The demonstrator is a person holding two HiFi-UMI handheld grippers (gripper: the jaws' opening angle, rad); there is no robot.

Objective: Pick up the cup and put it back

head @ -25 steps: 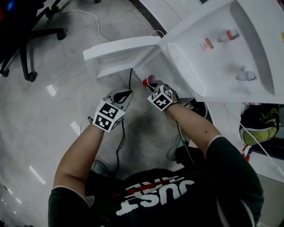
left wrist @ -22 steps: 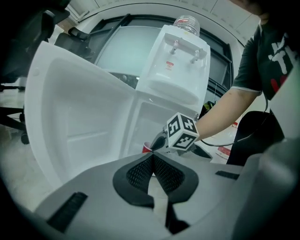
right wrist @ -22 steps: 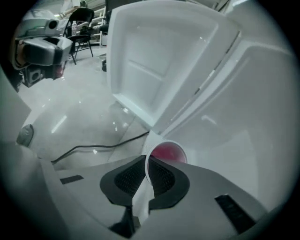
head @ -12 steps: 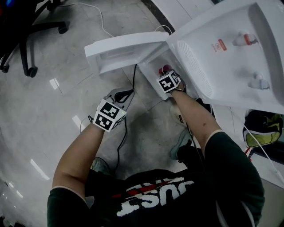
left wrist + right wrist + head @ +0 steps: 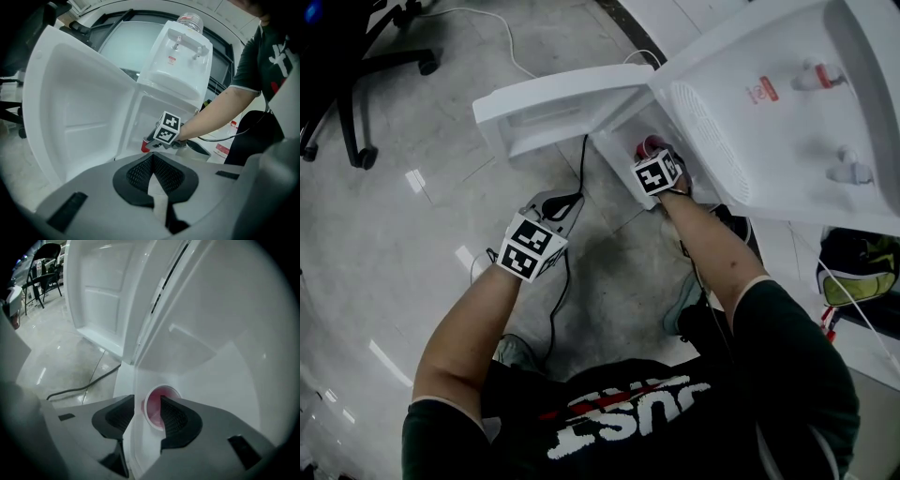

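1. Red plastic cup [image 5: 153,411], small and round, stands on the floor of the low cabinet in the tall white plastic water dispenser [image 5: 769,103]. It sits just inside the cabinet's front edge, beside the dispenser's open white door [image 5: 553,108].
2. The step in hand looks to me like the release at the end of the put-back. The right gripper [image 5: 146,405] points steeply down into the dispenser's cabinet. Its jaws have just been opening and now stand wide apart, with the cup's near wall between them. One dark ribbed pad is over the mouth and the other is outside, and neither seems to press on the cup.
3. The left gripper [image 5: 153,161] hangs out in front of the dispenser, well apart from the cup, its jaws together on nothing.
4. The next move, as I judge it, calls for lifting the right gripper up and back out of the cabinet. The inner pad must clear the rim without tipping the cup.
5. The cup is upright. Its long axis runs vertical, the mouth points up and shows a pinkish inside, and the base rests on the cabinet floor.
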